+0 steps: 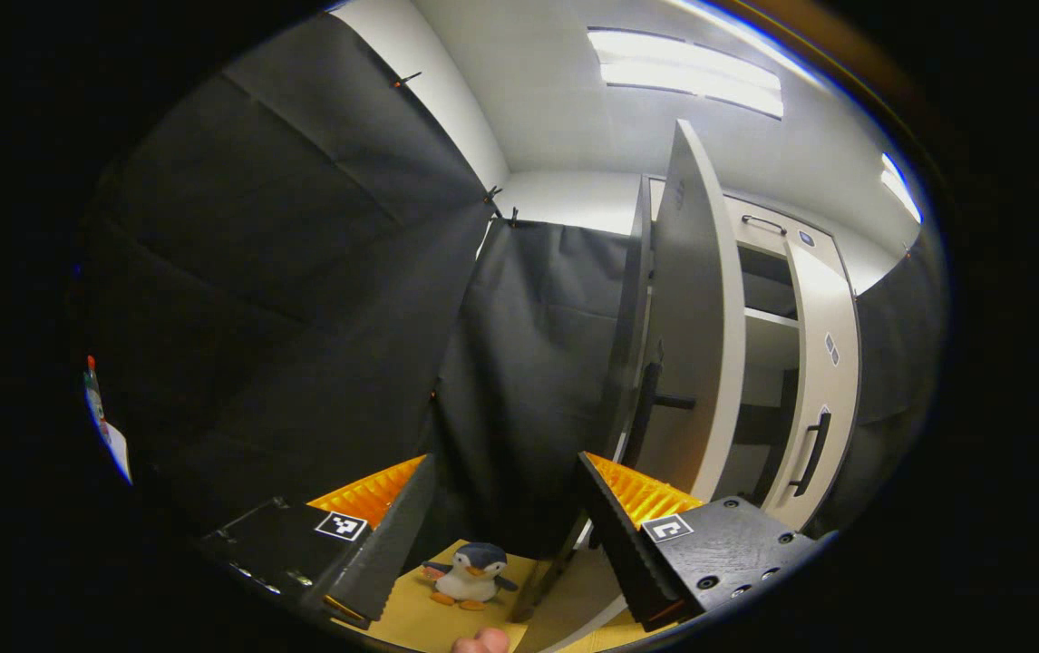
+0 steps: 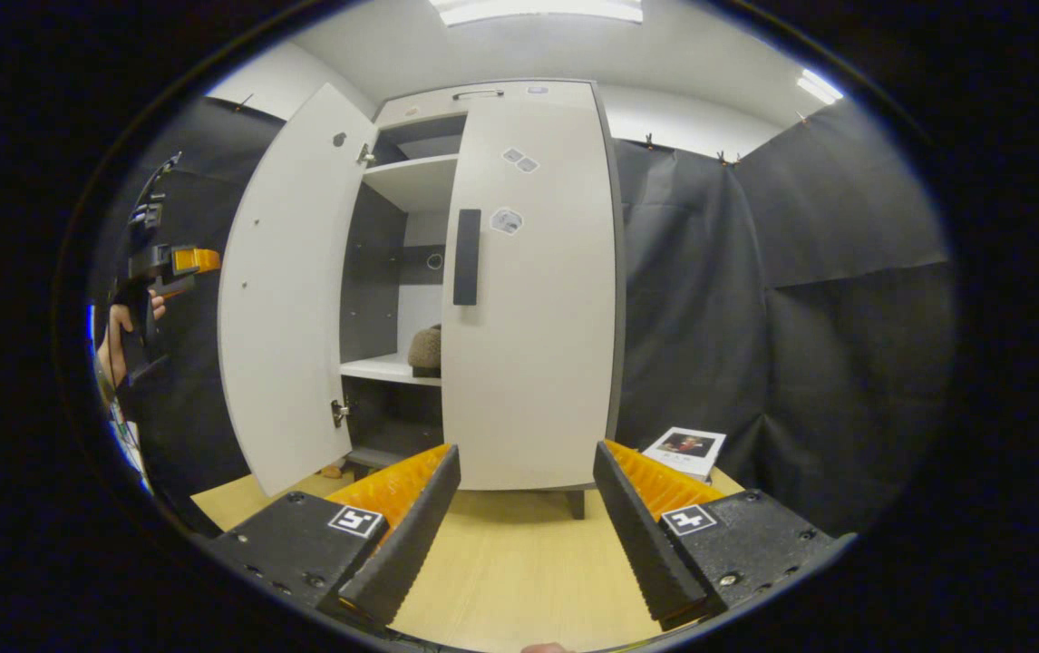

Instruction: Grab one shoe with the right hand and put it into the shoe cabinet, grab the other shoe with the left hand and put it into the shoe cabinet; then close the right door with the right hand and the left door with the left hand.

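Observation:
The tall white shoe cabinet (image 2: 483, 100) stands straight ahead in the right gripper view. Its right door (image 2: 533, 363) is closed and its left door (image 2: 288, 299) is swung wide open. On the middle shelf (image 2: 383, 367) a tan fuzzy shoe (image 2: 426, 347) peeks out from behind the right door's edge. My right gripper (image 2: 527, 472) is open and empty, a short way back from the closed door. My left gripper (image 1: 507, 481) is open and empty beside the open left door (image 1: 696, 317), which it sees edge-on. A hand holds this left gripper (image 2: 177, 270) left of that door.
A penguin plush (image 1: 470, 573) lies on the wooden floor (image 2: 519, 562) below the left gripper. A book (image 2: 687, 449) leans at the cabinet's right foot. Black cloth walls (image 2: 801, 272) close in on both sides. The right door's dark handle (image 2: 467, 257) is near its left edge.

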The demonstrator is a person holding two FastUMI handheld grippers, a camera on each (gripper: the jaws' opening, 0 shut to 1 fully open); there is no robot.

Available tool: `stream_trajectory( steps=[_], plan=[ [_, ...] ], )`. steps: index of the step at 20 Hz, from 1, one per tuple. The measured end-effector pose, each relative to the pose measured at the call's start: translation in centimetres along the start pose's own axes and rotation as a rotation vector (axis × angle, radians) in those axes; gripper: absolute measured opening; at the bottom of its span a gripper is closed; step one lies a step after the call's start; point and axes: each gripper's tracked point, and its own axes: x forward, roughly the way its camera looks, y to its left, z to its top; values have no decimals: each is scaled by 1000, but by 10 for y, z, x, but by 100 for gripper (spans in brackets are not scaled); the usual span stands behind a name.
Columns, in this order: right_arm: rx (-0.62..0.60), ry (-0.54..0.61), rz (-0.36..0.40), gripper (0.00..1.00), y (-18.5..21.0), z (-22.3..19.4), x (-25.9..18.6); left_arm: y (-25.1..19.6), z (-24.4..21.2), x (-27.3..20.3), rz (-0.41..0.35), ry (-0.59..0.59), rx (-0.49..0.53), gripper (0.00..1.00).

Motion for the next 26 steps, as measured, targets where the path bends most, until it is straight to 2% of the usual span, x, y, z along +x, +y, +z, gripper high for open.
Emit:
stream_trajectory(
  steps=[7, 12, 18, 26],
  plan=[
    [-2, 9, 8, 97, 5, -1, 5, -3, -11, 9, 0, -2, 36, 94],
    [-1, 13, 21, 96, 10, -3, 11, 5, -11, 10, -25, 18, -20, 93],
    [-10, 8, 33, 96, 11, -2, 12, -2, -9, 11, -20, 32, -7, 92],
    [4, 12, 26, 97, 6, -2, 14, -5, -7, 9, -73, 39, 8, 93]
  ],
)
